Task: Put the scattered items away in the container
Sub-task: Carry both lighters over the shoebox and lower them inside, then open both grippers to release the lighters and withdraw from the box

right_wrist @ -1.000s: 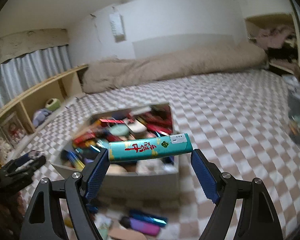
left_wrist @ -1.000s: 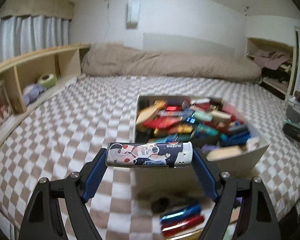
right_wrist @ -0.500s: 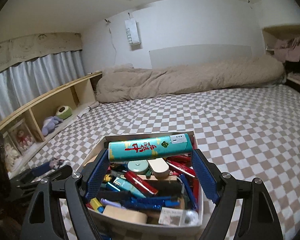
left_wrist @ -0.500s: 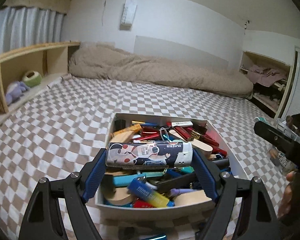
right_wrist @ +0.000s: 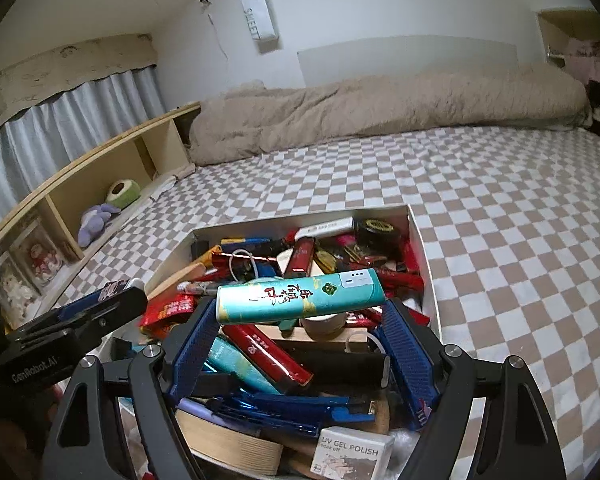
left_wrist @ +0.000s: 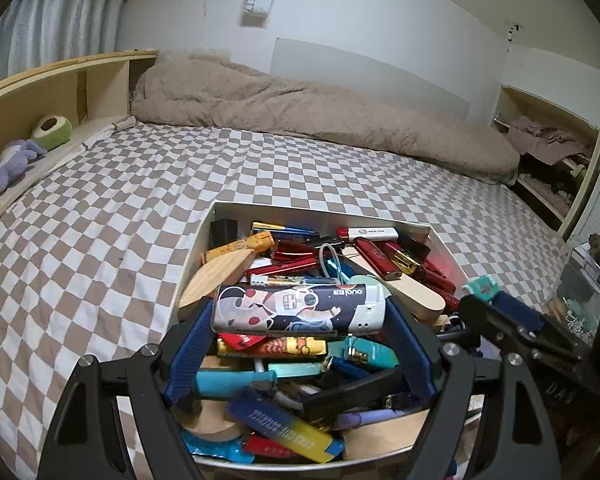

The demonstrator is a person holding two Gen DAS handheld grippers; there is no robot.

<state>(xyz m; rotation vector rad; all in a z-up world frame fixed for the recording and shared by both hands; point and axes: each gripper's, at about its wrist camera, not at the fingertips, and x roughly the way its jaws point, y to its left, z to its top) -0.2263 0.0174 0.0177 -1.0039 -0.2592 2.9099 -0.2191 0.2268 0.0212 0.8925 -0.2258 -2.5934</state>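
Both tongs have come forward over the box [left_wrist: 204, 256] since a second ago: then it sat ahead on the bed [left_wrist: 100, 208] with loose lighters before it, and now its heaped contents fill the space beneath my fingers.

On the left, the left tongs [left_wrist: 300, 312] hold the cartoon lighter [left_wrist: 298, 307] crosswise by its two ends, above the box's near half. To the right, the right tongs [right_wrist: 300, 300] clamp the teal lighter [right_wrist: 298, 296] the same way, above the near middle of the box; each tool shows at the edge of the other's view, so they are close together.

I judge the step is the drop. The heap is high, so I would lower each lighter toward a flatter spot, open one pair at a time, and keep the tongs from knocking together or nudging pieces over the wall.

Neither grip has changed, and the box has not shifted on the bed.
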